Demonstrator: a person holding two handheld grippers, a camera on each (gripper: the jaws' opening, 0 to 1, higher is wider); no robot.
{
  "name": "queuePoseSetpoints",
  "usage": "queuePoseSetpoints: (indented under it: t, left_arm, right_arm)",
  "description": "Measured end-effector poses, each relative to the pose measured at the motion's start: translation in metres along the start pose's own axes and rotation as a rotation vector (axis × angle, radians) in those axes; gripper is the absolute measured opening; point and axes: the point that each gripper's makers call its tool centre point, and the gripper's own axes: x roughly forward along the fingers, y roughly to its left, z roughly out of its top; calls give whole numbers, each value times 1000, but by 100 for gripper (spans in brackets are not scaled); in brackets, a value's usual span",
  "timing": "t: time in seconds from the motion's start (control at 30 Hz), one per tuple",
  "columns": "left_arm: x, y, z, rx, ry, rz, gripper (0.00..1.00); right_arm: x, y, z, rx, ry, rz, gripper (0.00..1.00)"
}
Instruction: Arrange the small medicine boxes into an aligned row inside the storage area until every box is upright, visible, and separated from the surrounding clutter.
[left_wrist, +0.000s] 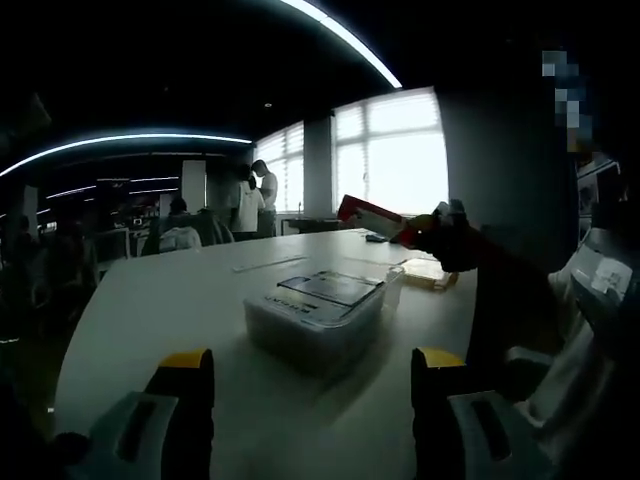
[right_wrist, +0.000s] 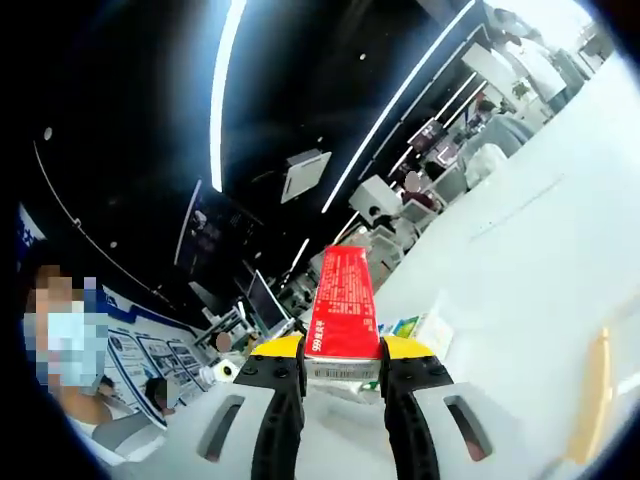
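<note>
While left tool (left_wrist: 312, 375) gapes, right tool (right_wrist: 341, 372) clamps red box (right_wrist: 342, 303)

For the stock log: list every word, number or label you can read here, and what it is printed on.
"999": white print at the near end of the red rectangular medicine box clamped in the right gripper.
The rest of that box's white print: too small to read.
Labels on the boxes in the clear plastic storage container: too dark and blurred.
Wall posters: unreadable.
</note>
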Motion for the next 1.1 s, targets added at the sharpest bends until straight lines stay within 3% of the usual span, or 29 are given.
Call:
queuePoseSetpoints:
  t: [0.4, 1.1]
  left_arm:
    - [6, -3, 2, -4, -2, -16, 80]
    - [28, -15, 30, -33, -70, -89, 78]
  right_arm:
    - [7, 1, -13, 48, 17, 28, 27]
    - [29, 31, -36, 162, 34, 171, 27]
